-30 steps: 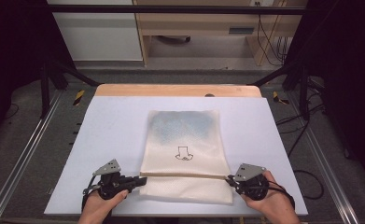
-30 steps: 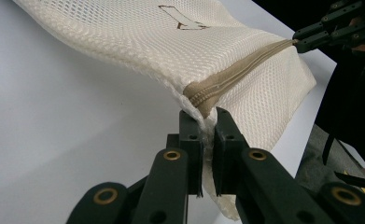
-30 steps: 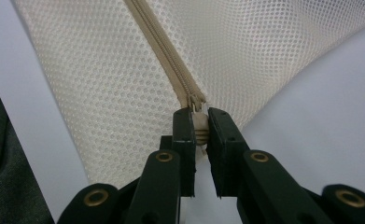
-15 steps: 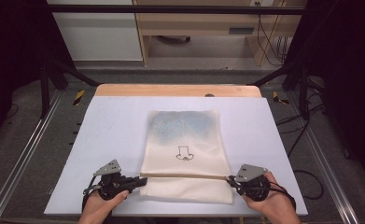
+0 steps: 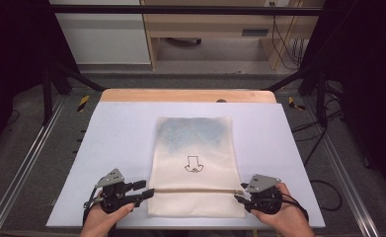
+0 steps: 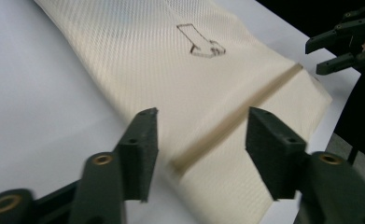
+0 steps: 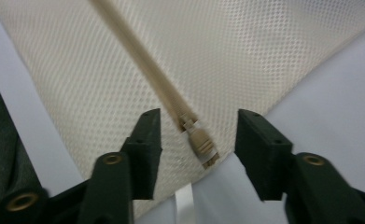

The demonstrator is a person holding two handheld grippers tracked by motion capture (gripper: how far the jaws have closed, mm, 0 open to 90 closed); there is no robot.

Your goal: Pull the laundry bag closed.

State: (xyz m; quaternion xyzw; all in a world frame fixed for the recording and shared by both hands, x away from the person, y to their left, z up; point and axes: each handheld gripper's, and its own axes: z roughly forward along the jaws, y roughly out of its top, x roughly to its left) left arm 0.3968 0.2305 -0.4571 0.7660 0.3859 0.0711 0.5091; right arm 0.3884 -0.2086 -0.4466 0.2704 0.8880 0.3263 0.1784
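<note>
Your left gripper (image 6: 199, 135) has just opened, its jaws apart astride the mesh bag's (image 5: 195, 148) zipper line (image 6: 236, 119). Your right gripper (image 7: 196, 133) has opened too, its jaws flanking the zipper pull (image 7: 201, 142) without touching it.

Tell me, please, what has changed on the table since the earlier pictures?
Both grippers' jaws have just opened: the left gripper let go of the zipper end, the right gripper let go of the zipper pull. Each end now lies between open jaws. The mesh bag stayed flat in place.
</note>
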